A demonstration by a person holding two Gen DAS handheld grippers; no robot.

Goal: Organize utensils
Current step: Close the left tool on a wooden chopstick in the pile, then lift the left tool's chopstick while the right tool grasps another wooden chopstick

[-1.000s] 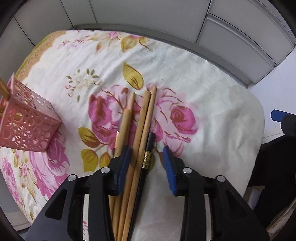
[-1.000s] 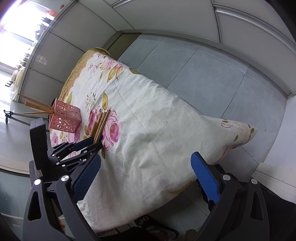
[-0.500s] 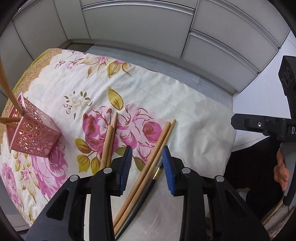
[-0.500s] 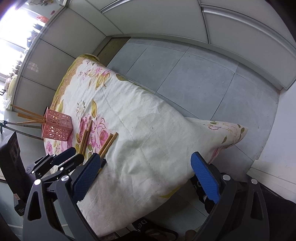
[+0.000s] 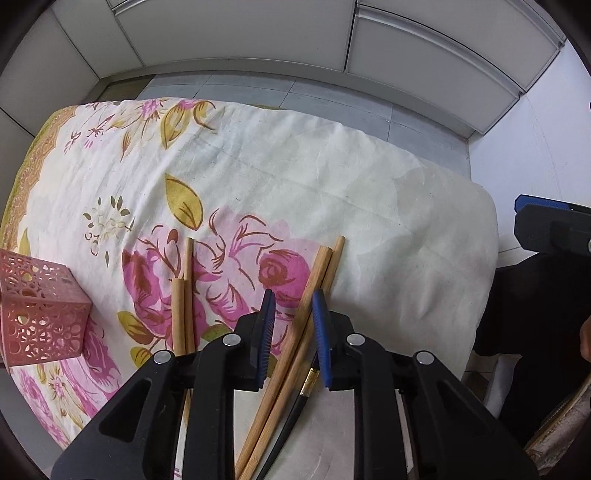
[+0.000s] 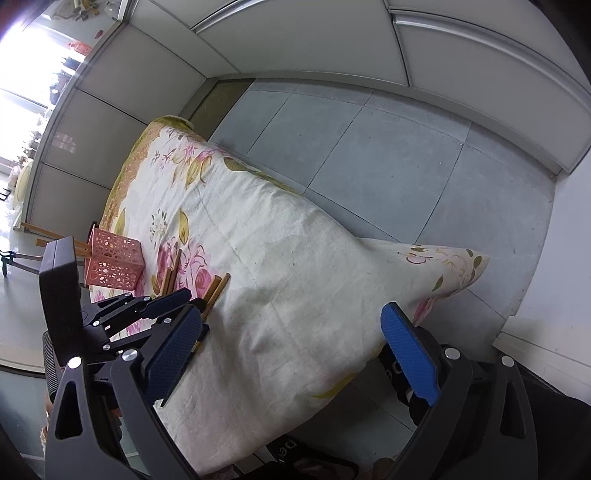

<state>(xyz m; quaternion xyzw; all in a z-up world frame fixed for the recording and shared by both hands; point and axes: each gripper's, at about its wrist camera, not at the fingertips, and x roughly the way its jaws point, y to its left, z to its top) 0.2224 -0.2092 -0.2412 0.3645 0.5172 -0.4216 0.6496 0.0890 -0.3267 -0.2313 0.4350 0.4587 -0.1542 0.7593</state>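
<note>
Two wooden chopsticks lie side by side on the floral tablecloth, angled toward its right edge, and they pass between the blue pads of our left gripper. Its jaws are closing around the pair; we cannot see the pads pressing on the wood yet. A black chopstick with a gold band lies just beside them on the right, its upper end hidden under the right pad. A second pair of wooden chopsticks lies to the left, apart from the first, on the pink rose print. Nearer the cloth's left edge stands the pink perforated holder; in the right wrist view more chopsticks lean out of it. Our right gripper hangs over the cloth's near-right part with its jaws wide apart and nothing between them. Grey floor tiles and pale wall panels lie beyond.
</note>
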